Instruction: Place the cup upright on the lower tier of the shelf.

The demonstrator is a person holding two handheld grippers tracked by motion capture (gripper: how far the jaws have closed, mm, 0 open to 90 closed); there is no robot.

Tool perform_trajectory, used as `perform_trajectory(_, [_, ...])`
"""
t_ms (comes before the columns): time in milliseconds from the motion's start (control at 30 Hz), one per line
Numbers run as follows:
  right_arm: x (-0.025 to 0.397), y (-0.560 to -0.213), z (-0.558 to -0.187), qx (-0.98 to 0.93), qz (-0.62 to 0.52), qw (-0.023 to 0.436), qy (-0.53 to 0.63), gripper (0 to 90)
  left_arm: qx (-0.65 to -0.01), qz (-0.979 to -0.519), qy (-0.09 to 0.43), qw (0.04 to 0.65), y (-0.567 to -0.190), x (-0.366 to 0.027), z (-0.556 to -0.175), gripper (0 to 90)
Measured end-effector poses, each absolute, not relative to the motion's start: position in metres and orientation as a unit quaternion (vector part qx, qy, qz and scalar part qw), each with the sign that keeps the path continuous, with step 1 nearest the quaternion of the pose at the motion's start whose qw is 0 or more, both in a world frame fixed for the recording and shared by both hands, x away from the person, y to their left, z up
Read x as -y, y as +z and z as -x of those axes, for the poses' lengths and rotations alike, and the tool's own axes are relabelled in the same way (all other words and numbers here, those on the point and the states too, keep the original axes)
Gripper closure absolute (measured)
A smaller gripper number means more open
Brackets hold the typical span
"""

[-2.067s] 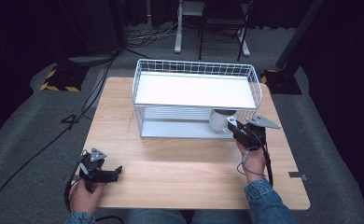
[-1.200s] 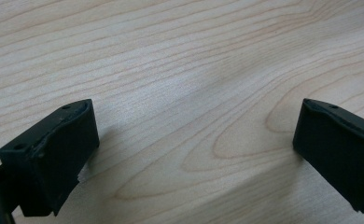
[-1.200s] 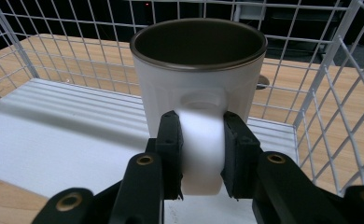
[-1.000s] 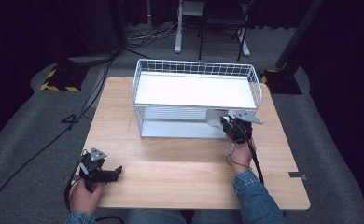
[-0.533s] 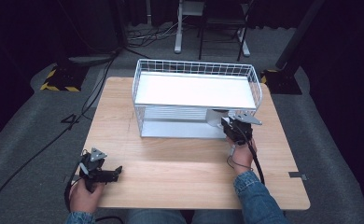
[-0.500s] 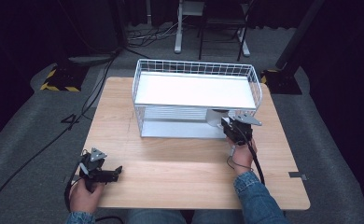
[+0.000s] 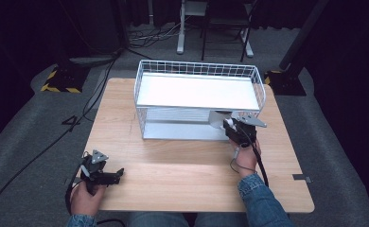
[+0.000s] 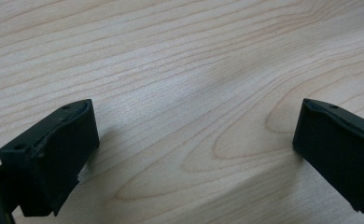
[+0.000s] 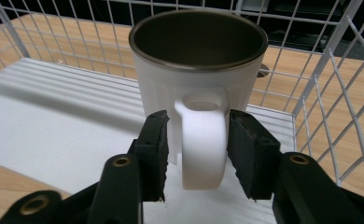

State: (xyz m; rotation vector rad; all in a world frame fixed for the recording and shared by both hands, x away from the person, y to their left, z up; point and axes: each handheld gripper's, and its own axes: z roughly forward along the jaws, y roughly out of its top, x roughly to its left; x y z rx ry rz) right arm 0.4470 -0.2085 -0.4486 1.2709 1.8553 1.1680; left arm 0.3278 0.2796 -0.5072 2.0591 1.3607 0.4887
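High view: right gripper (image 7: pixel 230 126) reaching into the lower tier of the wire rack (image 7: pixel 147 101), mug (image 7: pixel 216 119) sitting on that bottom shelf near the right end. Left gripper (image 7: pixel 118 173) parked on the wood table (image 7: pixel 182 165).

Left gripper view: jaws wide apart over pale grained wood, nothing between.

Right gripper view: jaws straddling the handle (image 9: pixel 202 144), slightly apart, not clamped. Best to lower flat, let go, back straight out, minding the wires. Glossy white cylinder, dark metal-looking inside.

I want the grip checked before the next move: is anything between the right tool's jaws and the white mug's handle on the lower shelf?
Nothing visible. The right tool straddles the handle of the white mug with a dark inside, a jaw close on each side. The white wire rack has its mesh behind and beside the mug, not between.
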Motion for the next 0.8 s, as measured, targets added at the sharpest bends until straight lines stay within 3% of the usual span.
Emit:
perform_trajectory(367, [0.216, -0.43, -0.427, -0.704, -0.447, 0.302, 0.461, 50.2, -0.515, -0.779, 0.184, 0.308, -0.507, -0.28, -0.328, 0.5])
perform_trajectory(800, [0.243, -0.409, -0.393, -0.726, -0.418, 0.259, 0.481, 44.1, -0.515, -0.779, 0.184, 0.307, -0.507, -0.28, -0.328, 0.5])
